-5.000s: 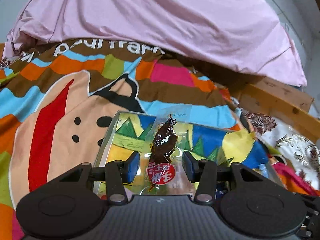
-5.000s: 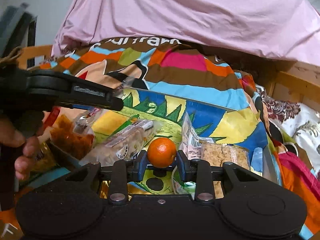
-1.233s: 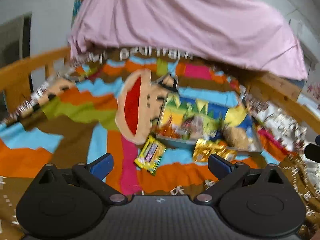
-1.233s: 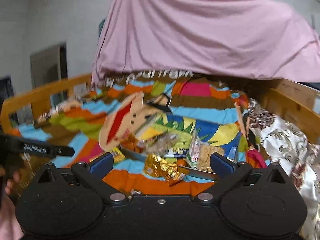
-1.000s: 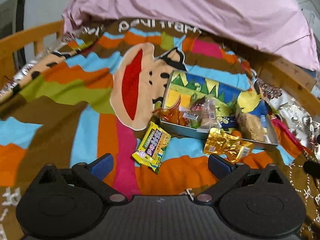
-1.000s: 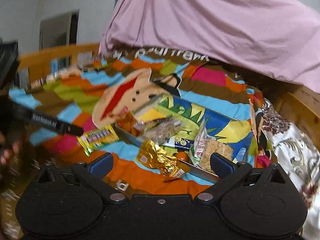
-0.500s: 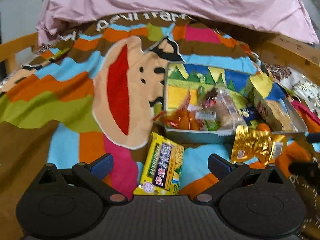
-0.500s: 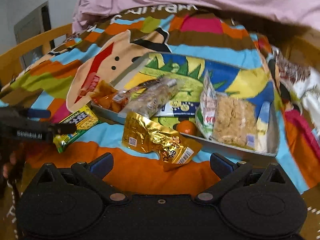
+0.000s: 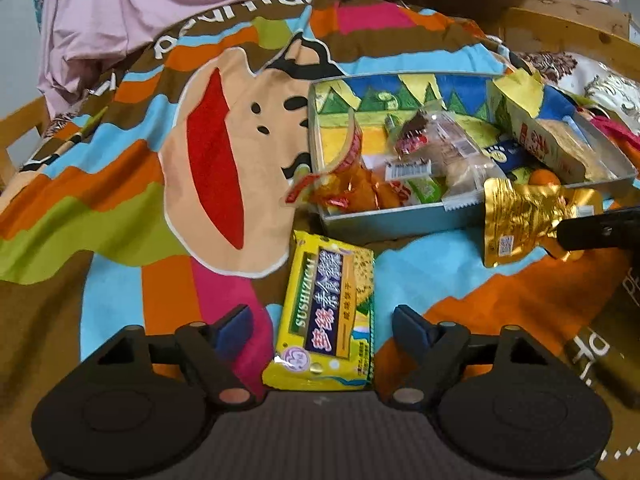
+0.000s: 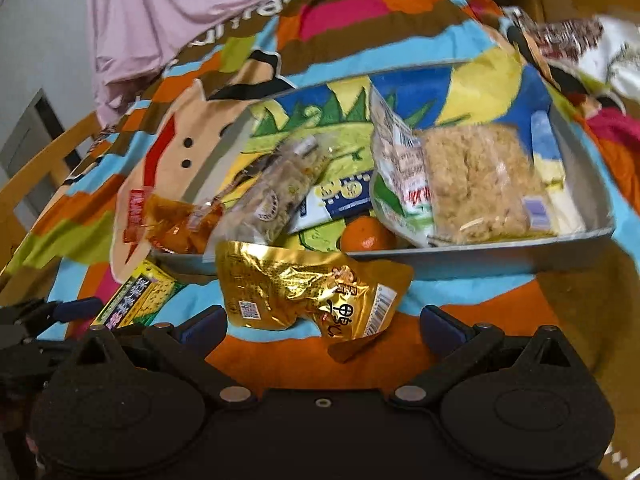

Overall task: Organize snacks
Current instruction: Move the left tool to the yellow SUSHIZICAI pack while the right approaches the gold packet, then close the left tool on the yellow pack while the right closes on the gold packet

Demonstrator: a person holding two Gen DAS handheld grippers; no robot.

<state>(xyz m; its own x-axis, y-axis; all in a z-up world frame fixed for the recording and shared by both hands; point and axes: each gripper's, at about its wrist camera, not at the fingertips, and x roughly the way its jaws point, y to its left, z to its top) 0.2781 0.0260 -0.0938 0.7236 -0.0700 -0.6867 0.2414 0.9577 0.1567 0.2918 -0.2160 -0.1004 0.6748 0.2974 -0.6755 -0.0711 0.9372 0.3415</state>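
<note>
A yellow snack packet (image 9: 328, 312) lies on the striped blanket in front of the metal tray (image 9: 384, 220). My left gripper (image 9: 324, 326) straddles its near end, jaws closing, pads apart from the wrapper. A gold foil pouch (image 10: 304, 292) leans on the tray's front wall (image 10: 460, 260). My right gripper (image 10: 322, 326) is open, its fingers on either side of the pouch's near edge without touching. The tray holds several wrapped snacks and an orange (image 10: 366, 234). One right finger (image 9: 600, 232) reaches the gold pouch (image 9: 520, 220) in the left wrist view.
A colourful cartoon blanket (image 9: 200, 160) covers the bed, with a pink sheet (image 9: 160, 8) heaped behind. Wooden bed rails (image 10: 36, 176) run along the left and far right. The left gripper's blue pad (image 10: 76, 306) shows at the right view's left edge.
Both grippers have dropped and closed in on the packets in front of the tray. The left jaws stand narrower than half a second ago. The right jaws stay wide.
</note>
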